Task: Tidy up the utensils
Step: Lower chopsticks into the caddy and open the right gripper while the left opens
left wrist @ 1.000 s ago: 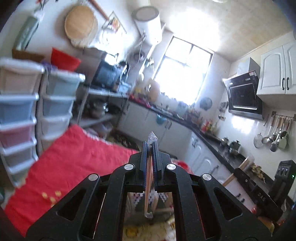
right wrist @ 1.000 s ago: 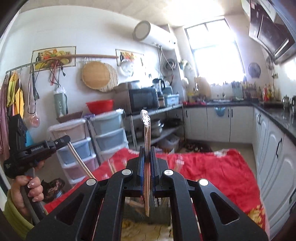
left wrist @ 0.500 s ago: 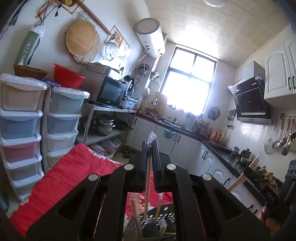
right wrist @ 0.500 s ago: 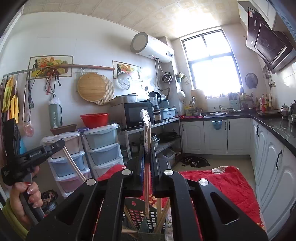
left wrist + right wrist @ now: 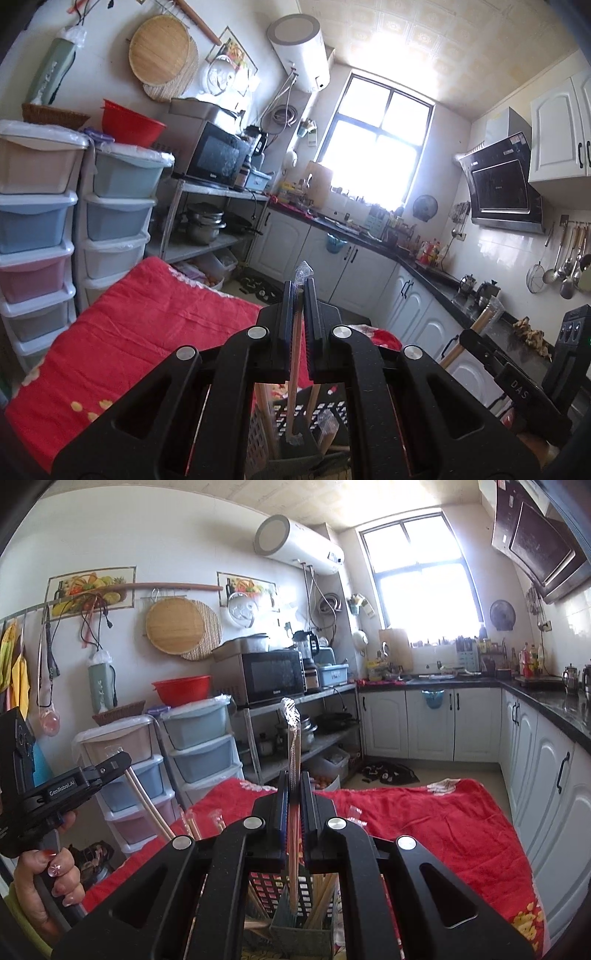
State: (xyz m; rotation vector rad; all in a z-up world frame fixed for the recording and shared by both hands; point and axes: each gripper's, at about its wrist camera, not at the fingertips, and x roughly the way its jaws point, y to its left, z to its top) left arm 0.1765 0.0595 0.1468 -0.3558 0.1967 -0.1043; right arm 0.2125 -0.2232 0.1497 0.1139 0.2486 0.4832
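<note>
Both of my hands have come down and forward since a second ago: then the red cloth filled the lower view, and now the perforated utensil holder sits right under the tips on the red-covered bench. My left tool is pressed together on a wrapped pair of chopsticks, whose lower end now hangs inside the holder's rim. My right tool pinches its own wrapped chopsticks, upright, lower end dipping into the near grey compartment. I judge both pairs are about ready to be let go. Each is a thin pale wooden pair in a clear sleeve, crimped at the top. Other chopsticks already lean in the holder.
</note>
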